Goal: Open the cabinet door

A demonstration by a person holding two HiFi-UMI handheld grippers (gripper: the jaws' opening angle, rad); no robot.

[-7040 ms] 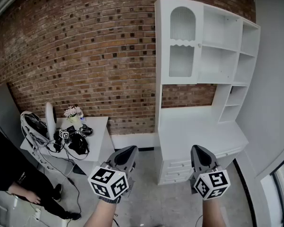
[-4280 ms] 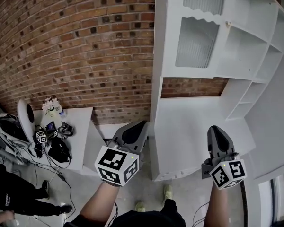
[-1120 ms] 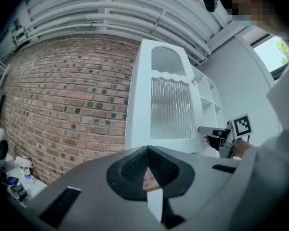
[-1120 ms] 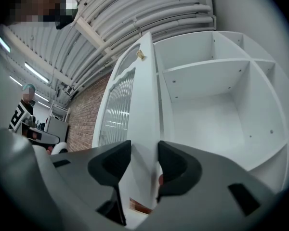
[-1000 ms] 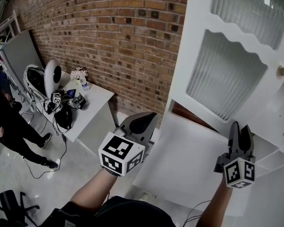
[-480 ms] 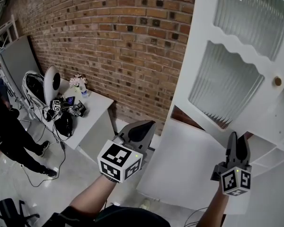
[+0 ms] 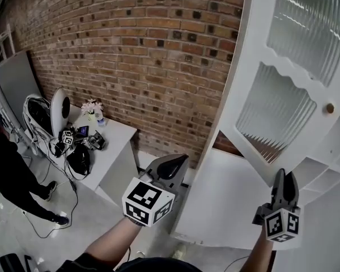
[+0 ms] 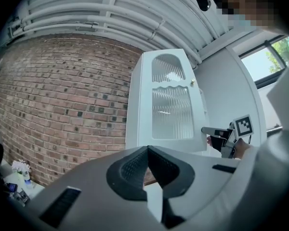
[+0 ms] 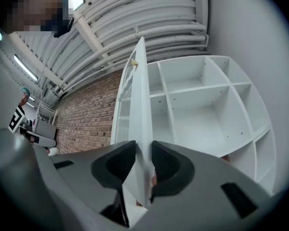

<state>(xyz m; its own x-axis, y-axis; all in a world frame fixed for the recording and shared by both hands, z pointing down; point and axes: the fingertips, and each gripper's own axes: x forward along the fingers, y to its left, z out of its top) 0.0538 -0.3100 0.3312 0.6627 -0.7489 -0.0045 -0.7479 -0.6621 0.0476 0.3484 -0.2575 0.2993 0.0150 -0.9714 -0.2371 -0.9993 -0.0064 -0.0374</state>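
Right gripper view, right gripper [image 9: 143, 160] just clamped on cabinet door [image 9: 138, 95], bottom hidden, left gripper [image 8: 147, 150] closed empty.

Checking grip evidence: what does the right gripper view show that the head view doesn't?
Right gripper view only: right tongs, which have just been closing, pinching the lower corner of the cabinet door; ceiling pipes. Head view only: table with flowers. Both: door, knob, brick wall.
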